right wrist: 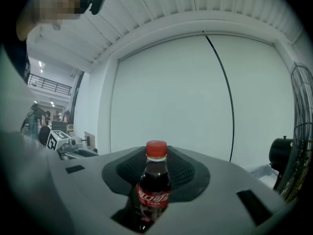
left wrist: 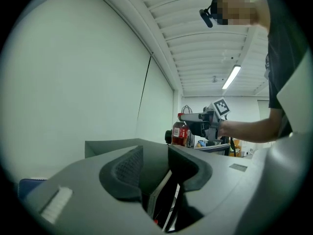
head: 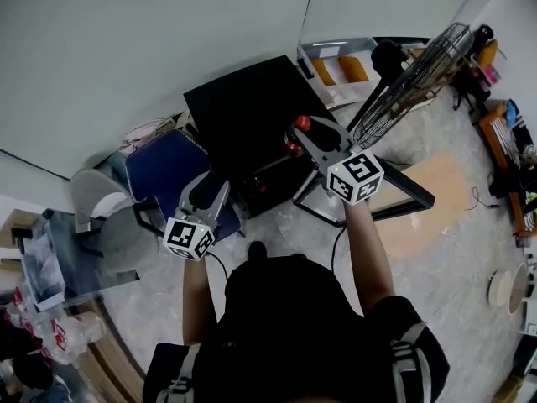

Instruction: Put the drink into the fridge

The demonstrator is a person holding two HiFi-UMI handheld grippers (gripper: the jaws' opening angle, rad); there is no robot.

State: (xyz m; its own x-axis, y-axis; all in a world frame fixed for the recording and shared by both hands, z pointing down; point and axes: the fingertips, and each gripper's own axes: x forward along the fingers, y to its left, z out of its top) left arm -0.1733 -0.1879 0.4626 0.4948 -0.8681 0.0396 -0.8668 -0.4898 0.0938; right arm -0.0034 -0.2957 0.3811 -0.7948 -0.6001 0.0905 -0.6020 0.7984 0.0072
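Upright in the right gripper (head: 304,133), the drink (right wrist: 155,180) is a small clear plastic bottle of dark cola with a red cap and red label. The gripper's ribbed black pads are clamped on its body. Both forearms reach straight ahead, grippers level. In the head view the bottle hangs by the right edge of the boxy matt black fridge (head: 243,103), at 12 o'clock from the person. At 8 o'clock from it, the left gripper (left wrist: 154,173) holds its jaws apart on nothing
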